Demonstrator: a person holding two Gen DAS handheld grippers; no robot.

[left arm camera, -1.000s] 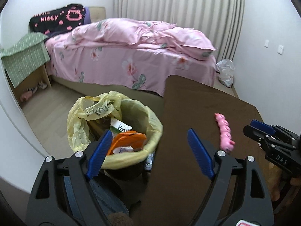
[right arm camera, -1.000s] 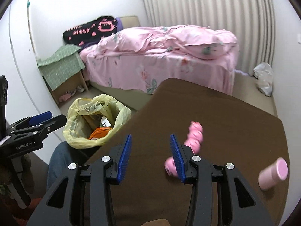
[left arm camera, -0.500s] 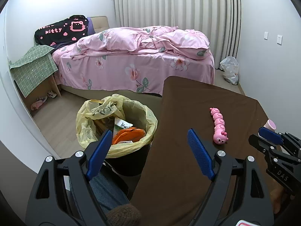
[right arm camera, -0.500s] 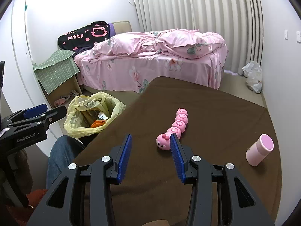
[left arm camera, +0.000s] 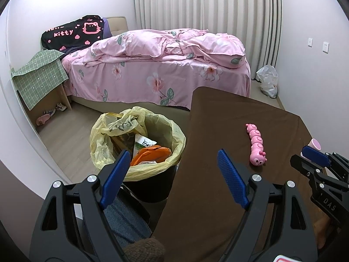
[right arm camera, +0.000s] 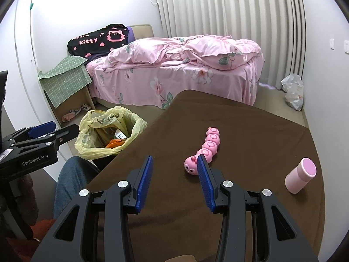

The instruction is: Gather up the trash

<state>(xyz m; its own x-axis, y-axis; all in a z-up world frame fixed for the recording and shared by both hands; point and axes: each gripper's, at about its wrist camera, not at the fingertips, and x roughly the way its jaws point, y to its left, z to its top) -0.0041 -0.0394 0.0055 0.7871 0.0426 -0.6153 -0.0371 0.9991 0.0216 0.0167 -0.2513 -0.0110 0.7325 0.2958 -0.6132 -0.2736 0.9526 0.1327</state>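
Fingers (left arm camera: 172,179) on both my hands are staying spread and empty, pulling back from the bin (left arm camera: 152,187); caterpillar toy (right arm camera: 204,150) now showing whole on the tabletop (right arm camera: 250,131).

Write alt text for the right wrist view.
Open tongs hover over a brown table beside a pink caterpillar toy and a tipped pink cup. A yellow-lined trash bin stands left; a pink bed behind.

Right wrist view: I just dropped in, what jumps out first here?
A pink caterpillar toy lies on the brown table, just beyond the open, empty right gripper. A pink cup lies tipped over near the table's right edge. Left of the table stands a bin lined with a yellow bag, already holding wrappers.
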